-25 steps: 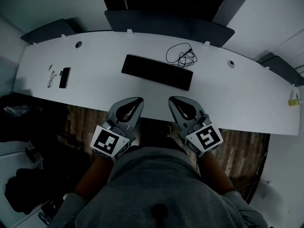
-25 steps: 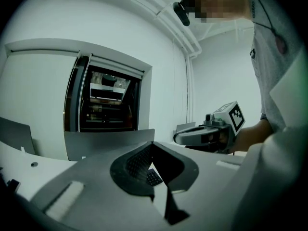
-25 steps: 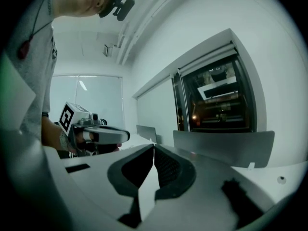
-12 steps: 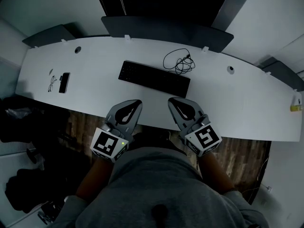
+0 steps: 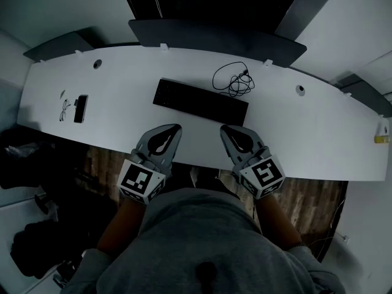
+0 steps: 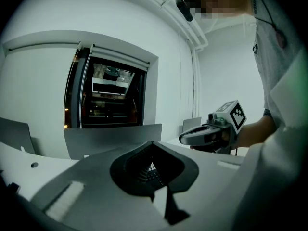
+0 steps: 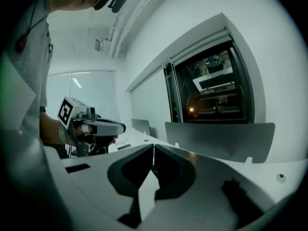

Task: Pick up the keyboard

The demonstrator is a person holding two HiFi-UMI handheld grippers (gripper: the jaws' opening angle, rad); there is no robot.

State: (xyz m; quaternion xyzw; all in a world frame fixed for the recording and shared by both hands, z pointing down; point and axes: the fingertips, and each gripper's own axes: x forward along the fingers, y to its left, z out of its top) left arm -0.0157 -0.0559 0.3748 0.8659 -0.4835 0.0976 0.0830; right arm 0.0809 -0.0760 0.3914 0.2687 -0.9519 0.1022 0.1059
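Person is wearing a grey short-sleeved shirt (image 5: 202,225) and a dark pendant (image 6: 280,39) on a cord. Left gripper (image 5: 173,129) and right gripper (image 5: 226,130) are each showing grey teardrop-shaped jaws and carrying a cube (image 5: 139,181) with black-and-white square markers.

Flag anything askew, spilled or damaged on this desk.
Only minor things: the keyboard lies at a slant to the desk edge, and a loose cable is tangled behind it. Nothing looks spilled or broken.

A long, curved white desk (image 5: 318,133) ran across in front of me, with a dark grey screen (image 5: 214,38) standing along its far edge. Below its near edge the floor (image 5: 104,161) was dark wood planking. Beyond, a white wall (image 6: 43,81) held a dark glazed window (image 6: 113,97). The room was dim.
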